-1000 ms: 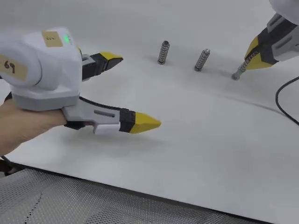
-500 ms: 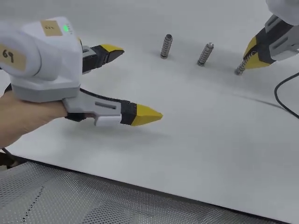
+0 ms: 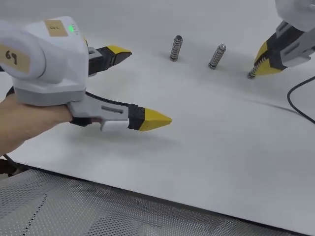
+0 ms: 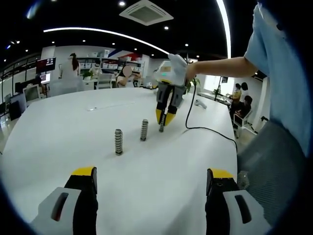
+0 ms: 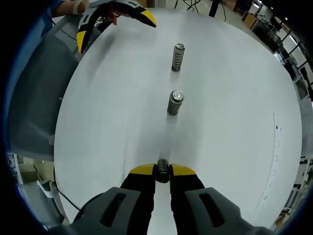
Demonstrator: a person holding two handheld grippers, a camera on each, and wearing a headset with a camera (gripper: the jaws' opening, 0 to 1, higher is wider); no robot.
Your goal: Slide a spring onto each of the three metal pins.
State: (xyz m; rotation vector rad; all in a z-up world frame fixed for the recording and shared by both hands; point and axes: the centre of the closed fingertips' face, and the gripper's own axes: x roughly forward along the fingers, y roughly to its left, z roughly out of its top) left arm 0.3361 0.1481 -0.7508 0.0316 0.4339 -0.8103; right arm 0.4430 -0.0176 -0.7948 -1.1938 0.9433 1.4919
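Three upright metal pins stand in a row on the white table [image 3: 206, 147]. Springs sit on the first pin [image 3: 175, 48] [image 4: 118, 141] [image 5: 178, 56] and the second pin [image 3: 216, 56] [image 4: 144, 129] [image 5: 175, 103]. The third pin [image 3: 252, 73] [image 4: 161, 128] carries a spring [image 5: 163, 170] that my right gripper [image 3: 266, 63] [image 5: 163, 171] is shut on, just above the table. My left gripper [image 3: 138, 86] [image 4: 153, 176] hovers open and holds nothing, near the table's front left, well apart from the pins.
A black cable [image 3: 295, 105] curls on the table at the right, near the third pin. A grey perforated surface [image 3: 74, 211] borders the table's front edge. People and desks stand far behind in the left gripper view.
The head camera has shifted a little. My right gripper stays shut on the spring at the third pin, slightly tilted; the left gripper holds its place, open.
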